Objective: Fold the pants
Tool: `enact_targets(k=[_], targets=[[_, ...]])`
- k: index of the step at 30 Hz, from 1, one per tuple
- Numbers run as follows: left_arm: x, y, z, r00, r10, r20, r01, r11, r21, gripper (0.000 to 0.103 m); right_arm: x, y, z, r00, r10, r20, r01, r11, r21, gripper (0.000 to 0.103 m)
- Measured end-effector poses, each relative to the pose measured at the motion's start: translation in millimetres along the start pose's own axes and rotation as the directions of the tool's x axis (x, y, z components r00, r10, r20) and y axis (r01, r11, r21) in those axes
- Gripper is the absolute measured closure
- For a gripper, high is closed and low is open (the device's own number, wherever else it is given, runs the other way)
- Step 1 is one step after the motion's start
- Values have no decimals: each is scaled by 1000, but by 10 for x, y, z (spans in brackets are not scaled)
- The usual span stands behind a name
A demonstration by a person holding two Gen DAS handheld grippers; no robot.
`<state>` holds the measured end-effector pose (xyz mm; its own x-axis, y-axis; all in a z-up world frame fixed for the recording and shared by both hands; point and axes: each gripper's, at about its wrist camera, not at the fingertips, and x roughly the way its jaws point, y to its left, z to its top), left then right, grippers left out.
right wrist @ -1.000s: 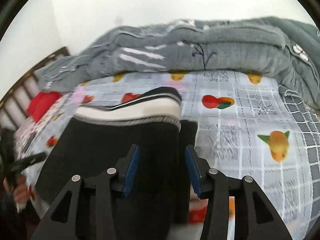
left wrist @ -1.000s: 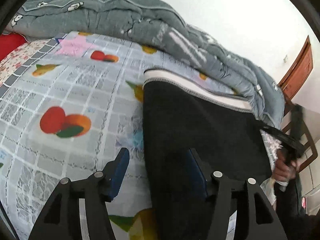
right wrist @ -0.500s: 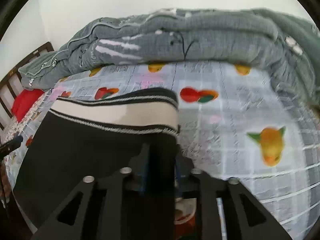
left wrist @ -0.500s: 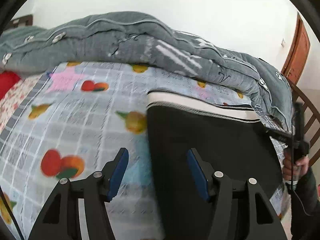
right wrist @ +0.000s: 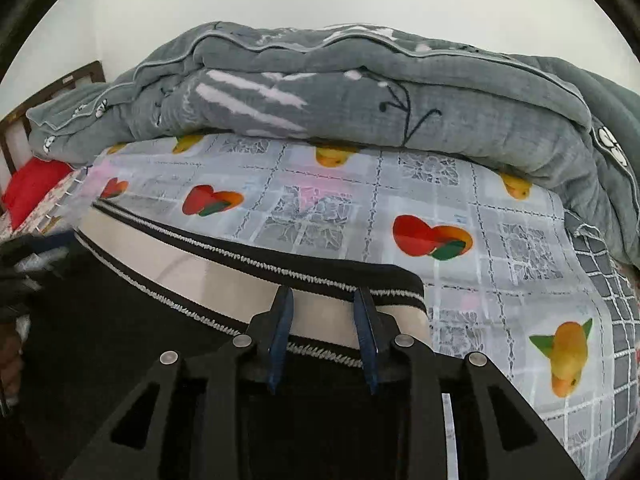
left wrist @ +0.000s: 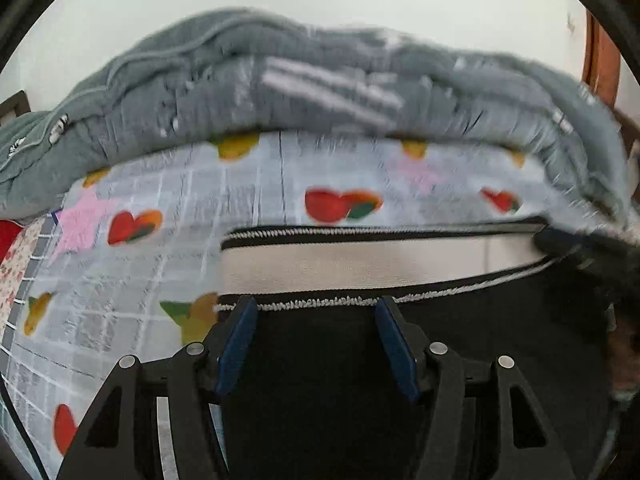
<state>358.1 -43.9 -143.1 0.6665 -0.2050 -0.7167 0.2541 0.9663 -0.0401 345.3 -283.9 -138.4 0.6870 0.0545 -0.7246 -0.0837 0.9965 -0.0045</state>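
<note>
Pants: I see the black pants (left wrist: 360, 380) spread flat on the fruit-print bedsheet (left wrist: 168, 240), their cream waistband (left wrist: 360, 266) at the far edge, running left to right.
Left gripper: my left gripper (left wrist: 312, 308) sits over the near-left part of the pants, just short of the waistband; its blue pads (left wrist: 236, 340) are spread wide with dark cloth below them, and I see nothing pinched.
Right gripper: my right gripper (right wrist: 324, 300) is at the right end of the waistband (right wrist: 224, 276); the pads (right wrist: 282, 332) stand moderately apart, tips over the cream band. I cannot tell whether they touch the fabric; nothing is clamped between them.
Cross view: the right gripper shows as a dark blur at the right end of the waistband in the left camera.
Far side: a grey quilt (right wrist: 360, 92) is heaped along the far edge of the sheet (right wrist: 500, 240).
Far left: a red pillow (right wrist: 32, 190) lies beside a wooden headboard (right wrist: 16, 128).
</note>
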Motion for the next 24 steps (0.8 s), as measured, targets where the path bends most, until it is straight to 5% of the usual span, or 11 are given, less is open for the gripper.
enact_targets(k=[24], targets=[[307, 90, 188, 1000, -15, 12, 15, 1000, -24, 35, 353, 3, 251, 999, -39, 25, 40, 999, -15, 73]])
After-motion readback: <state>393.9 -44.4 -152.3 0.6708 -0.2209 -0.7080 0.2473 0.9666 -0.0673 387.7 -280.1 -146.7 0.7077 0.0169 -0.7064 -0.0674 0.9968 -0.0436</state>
